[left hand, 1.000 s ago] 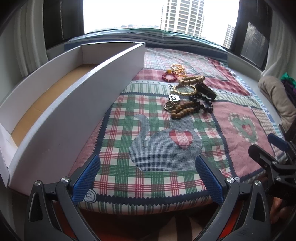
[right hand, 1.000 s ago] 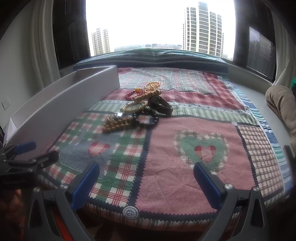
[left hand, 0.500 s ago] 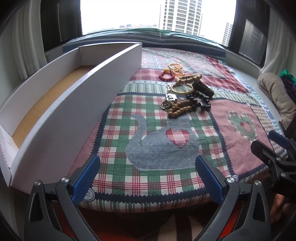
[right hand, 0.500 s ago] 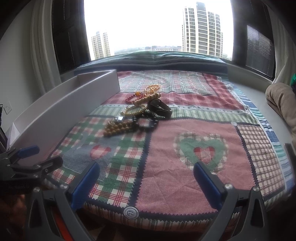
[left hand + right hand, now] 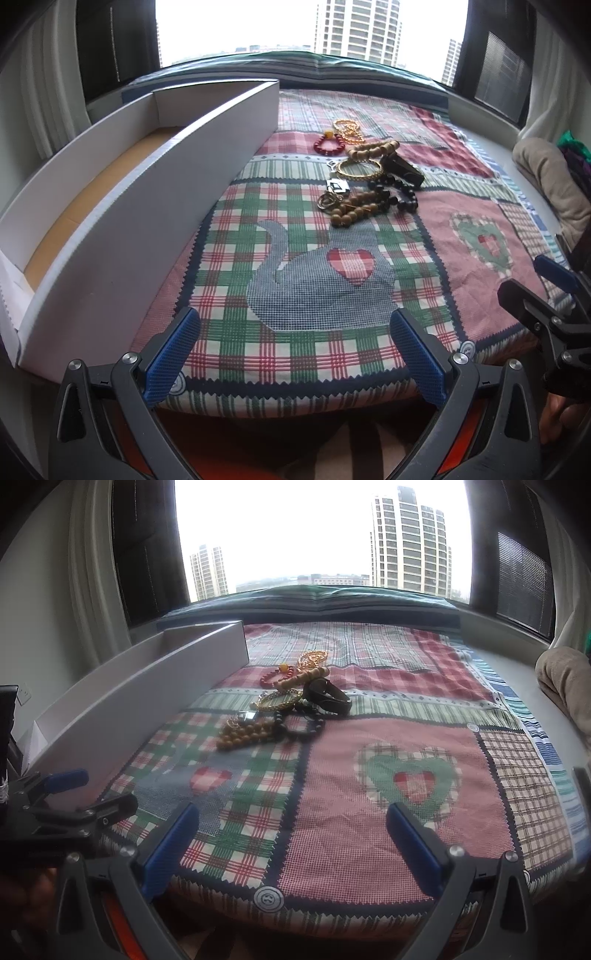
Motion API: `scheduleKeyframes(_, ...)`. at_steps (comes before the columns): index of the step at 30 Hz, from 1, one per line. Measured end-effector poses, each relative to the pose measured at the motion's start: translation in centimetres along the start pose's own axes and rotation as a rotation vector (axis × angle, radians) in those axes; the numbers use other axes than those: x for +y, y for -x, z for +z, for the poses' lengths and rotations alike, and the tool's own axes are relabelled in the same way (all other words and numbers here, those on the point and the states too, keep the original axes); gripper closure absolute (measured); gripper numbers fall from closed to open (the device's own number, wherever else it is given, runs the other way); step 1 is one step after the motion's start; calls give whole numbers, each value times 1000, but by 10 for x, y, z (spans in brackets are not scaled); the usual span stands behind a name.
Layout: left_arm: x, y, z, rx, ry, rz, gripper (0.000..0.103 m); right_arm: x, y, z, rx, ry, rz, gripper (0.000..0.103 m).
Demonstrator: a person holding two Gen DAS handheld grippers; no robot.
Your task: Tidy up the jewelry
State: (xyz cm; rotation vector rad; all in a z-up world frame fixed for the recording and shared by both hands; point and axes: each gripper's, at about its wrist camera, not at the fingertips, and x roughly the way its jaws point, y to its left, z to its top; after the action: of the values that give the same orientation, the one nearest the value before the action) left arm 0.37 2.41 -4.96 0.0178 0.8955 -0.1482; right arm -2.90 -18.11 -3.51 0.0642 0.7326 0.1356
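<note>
Both grippers have drifted slightly nearer the patchwork quilt since the earlier frames; nothing else has shifted. Left gripper and right gripper hover low over the quilt's near edge, jaws wide apart and holding nothing. Jewelry, a tangled heap of wooden bead bracelets, black beads, gold bangle and red bead bracelet, lies mid-quilt, well apart from both. Beside it on the left, the long white cardboard tray with brown floor looks empty. Sorting seems not yet begun.
</note>
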Motion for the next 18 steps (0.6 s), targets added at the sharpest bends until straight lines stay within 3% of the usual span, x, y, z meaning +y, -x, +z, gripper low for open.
scheduleKeyframes(7,10,-7,12,20,42,-46,1,-6,-1,1,-3,-18,5,0)
scheduleKeyframes(13,19,-10,29,-3,53,-42,1,-13,-6,2,10,-51,19,0)
scheduleKeyframes(18,13,-28,55,5,35,-124,1,-17,-5,3,7,-61,29,0)
